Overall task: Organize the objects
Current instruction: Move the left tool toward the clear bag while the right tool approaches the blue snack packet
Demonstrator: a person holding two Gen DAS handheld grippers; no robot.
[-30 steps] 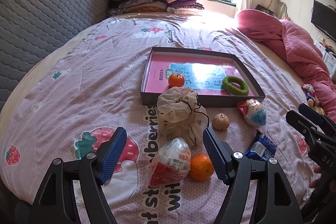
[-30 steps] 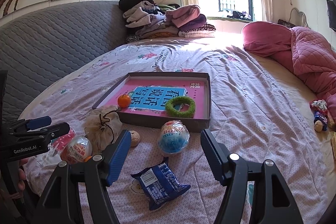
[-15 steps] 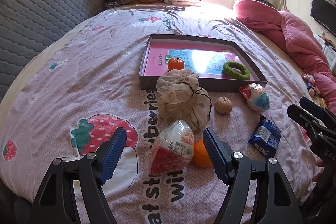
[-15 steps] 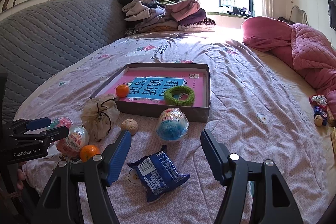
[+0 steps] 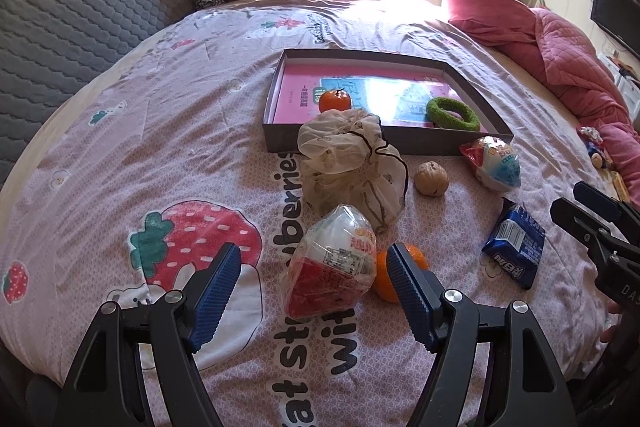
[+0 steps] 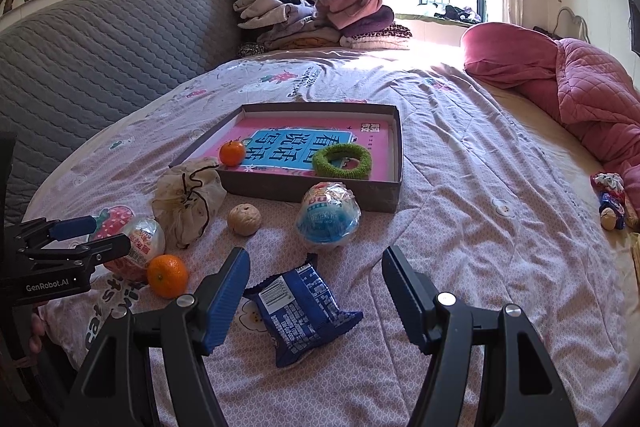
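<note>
Left gripper (image 5: 314, 283) spread wide, empty; wrapped egg toy (image 5: 334, 263) at 12: light, crinkly, slippery; grip midbody. Right gripper (image 6: 316, 291) also spread.

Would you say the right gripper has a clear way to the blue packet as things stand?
Probably yes: the right gripper is open, and the blue packet lies flat between its fingers, with nothing on top.

Your left gripper's (image 5: 314, 285) right finger (image 5: 408, 291) covers part of the loose orange (image 5: 384, 281), low in the left wrist frame. The cloth pouch (image 5: 352, 167) hides part of the box's (image 5: 280, 143) near wall. At the right edge, the small toys (image 6: 610, 201) are too small to identify. Print on the blue packet (image 6: 302, 309) is unreadable.
</note>
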